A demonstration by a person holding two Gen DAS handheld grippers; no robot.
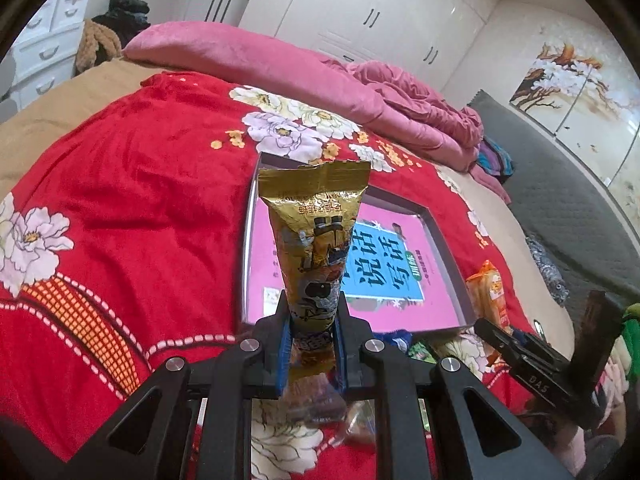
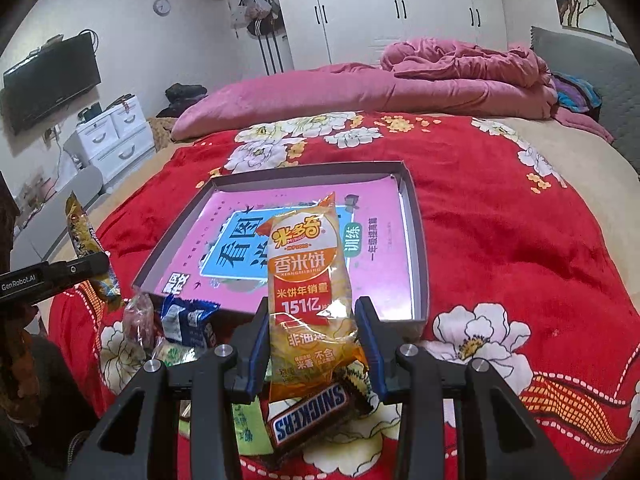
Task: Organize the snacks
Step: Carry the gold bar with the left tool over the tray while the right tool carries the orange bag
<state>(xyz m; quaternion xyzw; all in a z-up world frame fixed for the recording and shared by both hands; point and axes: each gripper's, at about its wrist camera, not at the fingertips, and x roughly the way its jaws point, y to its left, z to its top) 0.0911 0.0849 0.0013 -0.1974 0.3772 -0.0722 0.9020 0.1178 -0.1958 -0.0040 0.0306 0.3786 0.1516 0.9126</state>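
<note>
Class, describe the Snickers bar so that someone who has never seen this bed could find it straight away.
Start at the red floral blanket and find the shallow grey box with the pink book inside. In the snack pile at its near edge, under the orange rice-cracker packet in the right gripper, lies the Snickers bar. It alone is brown, with blue block letters on white.

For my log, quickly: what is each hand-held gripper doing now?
Left hand-held gripper: closed on gold snack packet.
Right hand-held gripper: closed on orange rice cracker packet.

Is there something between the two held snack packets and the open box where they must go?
Nothing visible. The gold packet and orange rice-cracker packet are held up before the box, whose pink floor holds no snacks.
</note>
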